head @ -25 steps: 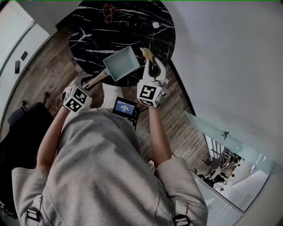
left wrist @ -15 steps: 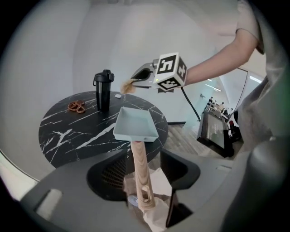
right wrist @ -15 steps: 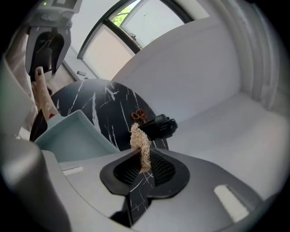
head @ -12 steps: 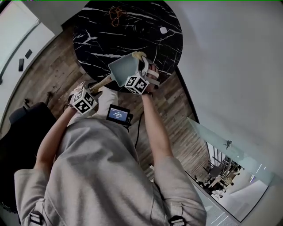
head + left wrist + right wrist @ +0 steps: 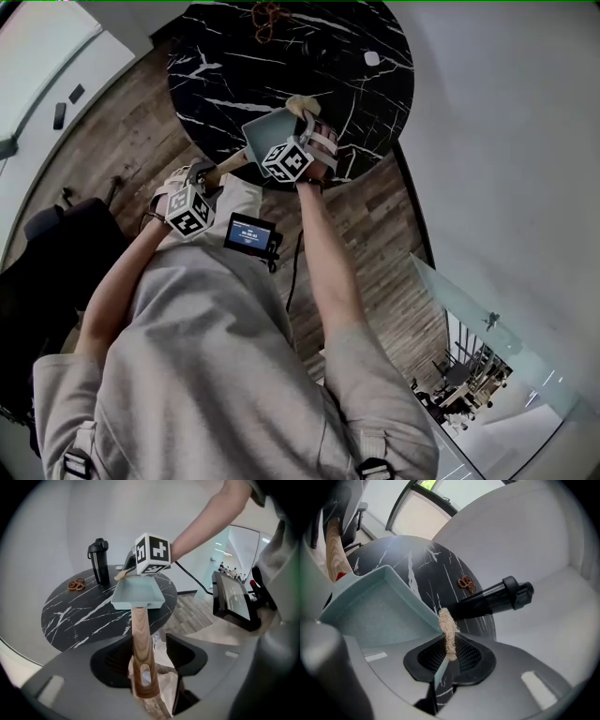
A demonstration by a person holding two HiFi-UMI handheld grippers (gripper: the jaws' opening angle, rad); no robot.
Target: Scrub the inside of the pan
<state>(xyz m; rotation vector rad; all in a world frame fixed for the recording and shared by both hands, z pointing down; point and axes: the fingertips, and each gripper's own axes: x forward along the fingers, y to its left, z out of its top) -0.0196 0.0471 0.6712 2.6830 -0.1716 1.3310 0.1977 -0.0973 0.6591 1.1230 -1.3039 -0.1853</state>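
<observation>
A pale teal square pan (image 5: 262, 133) sits, as far as I can tell, at the near edge of a round black marble table (image 5: 281, 66), with its wooden handle (image 5: 140, 639) overhanging. The left gripper (image 5: 149, 660) has just been opening its jaws, and the handle lies loose between them. The right gripper (image 5: 449, 654) is clenched on a tan fibrous scrubber (image 5: 447, 627) beside the pan's rim. Unsteadied, the pan could slide or tip off once scrubbing pushes it.

A round black table (image 5: 220, 66) with white lines is seen. A pale blue pan (image 5: 265, 134) is set at 6 o'clock, a brown tangle (image 5: 267, 13) at 12, a black bottle (image 5: 98, 563) beside that, and a small white bit (image 5: 372, 58) at 2.
</observation>
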